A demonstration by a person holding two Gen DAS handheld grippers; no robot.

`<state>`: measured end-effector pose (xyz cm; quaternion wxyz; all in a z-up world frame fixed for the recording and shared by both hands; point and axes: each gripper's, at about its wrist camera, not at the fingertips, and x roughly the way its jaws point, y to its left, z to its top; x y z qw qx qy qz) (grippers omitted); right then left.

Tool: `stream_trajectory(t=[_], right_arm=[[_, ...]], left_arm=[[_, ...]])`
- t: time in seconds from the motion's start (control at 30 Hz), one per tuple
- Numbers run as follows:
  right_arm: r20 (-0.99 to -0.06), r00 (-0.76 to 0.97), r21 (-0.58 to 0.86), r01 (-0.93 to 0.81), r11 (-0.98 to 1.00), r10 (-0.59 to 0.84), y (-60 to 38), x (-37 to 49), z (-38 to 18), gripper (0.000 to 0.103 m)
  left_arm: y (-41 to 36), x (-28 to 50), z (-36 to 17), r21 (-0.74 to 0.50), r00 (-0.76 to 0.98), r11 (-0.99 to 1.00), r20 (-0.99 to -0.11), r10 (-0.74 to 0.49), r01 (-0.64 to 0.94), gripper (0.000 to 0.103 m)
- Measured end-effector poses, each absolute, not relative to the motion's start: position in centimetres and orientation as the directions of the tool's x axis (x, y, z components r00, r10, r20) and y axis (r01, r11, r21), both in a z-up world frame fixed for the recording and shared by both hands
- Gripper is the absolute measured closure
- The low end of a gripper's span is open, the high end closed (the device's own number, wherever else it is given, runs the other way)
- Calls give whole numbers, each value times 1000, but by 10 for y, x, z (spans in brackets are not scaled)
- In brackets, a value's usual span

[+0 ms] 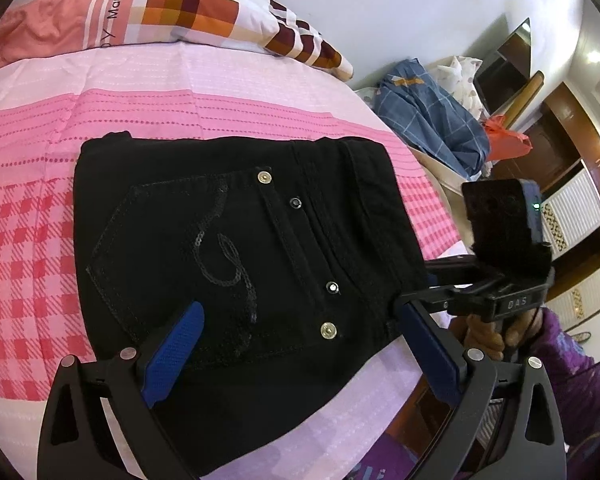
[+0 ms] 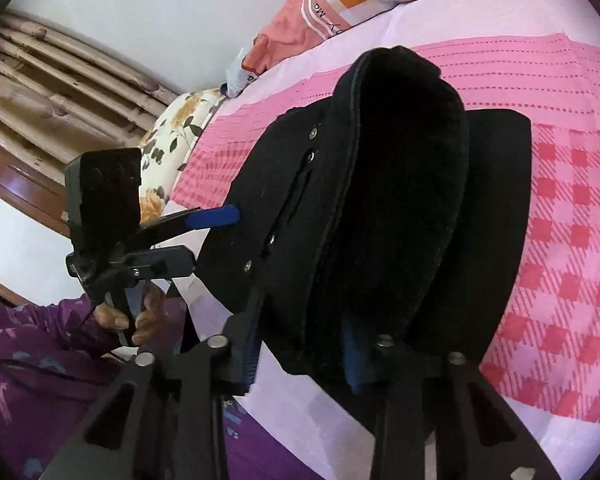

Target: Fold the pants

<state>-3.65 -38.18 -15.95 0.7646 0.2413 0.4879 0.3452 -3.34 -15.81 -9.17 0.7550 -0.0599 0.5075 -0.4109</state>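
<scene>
The folded black pants [image 1: 228,256] lay on the pink checked bedsheet [image 1: 28,208]. The left hand-held gripper [image 1: 300,344] hovered over them, fingers spread wide and empty. The right hand-held gripper [image 2: 300,356] pinched their thick folded edge [image 2: 400,184], lifting it.

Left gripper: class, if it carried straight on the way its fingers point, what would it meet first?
Most likely the black pants: the left gripper is open just above them, aimed at the back pocket, though depth is unclear.

Purple patterned sleeve [image 2: 40,360], blue-padded black jaws
</scene>
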Motion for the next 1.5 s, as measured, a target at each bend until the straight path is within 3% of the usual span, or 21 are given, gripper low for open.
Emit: stream_trajectory(t=[0.1, 0.2, 0.4, 0.67, 0.83, 1.07, 1.2, 1.4, 1.5], right_arm=[[-612, 323, 664, -285, 691, 722, -386, -43, -143, 83], [-586, 358, 693, -246, 678, 728, -402, -54, -133, 83], [-538, 363, 802, -56, 594, 761, -433, -73, -193, 80], [-506, 403, 810, -82, 580, 763, -439, -73, -181, 81], [-476, 417, 845, -29, 535, 774, -453, -84, -201, 85], [-538, 437, 781, -62, 621, 721, -446, -92, -172, 88], [-563, 437, 773, -23, 634, 701, -456, -94, -182, 92], [-560, 444, 782, 3, 624, 699, -457, -94, -192, 92], [-523, 461, 812, 14, 583, 717, -462, -94, -192, 88]], left_arm=[[-157, -31, -89, -498, 167, 662, -714, -679, 561, 5], [-158, -25, -90, -497, 176, 664, -711, -681, 559, 5], [-166, -19, -107, -488, 152, 661, -728, -668, 569, 5], [-162, -19, -105, -452, 180, 673, -737, -652, 586, 5], [-163, -22, -110, -433, 184, 663, -737, -650, 611, 5], [-158, -20, -104, -462, 195, 671, -721, -665, 579, 5], [-155, -16, -110, -477, 195, 669, -712, -674, 571, 5], [-166, -26, -114, -401, 220, 667, -730, -647, 628, 4], [-162, -24, -113, -428, 213, 660, -717, -664, 618, 4]])
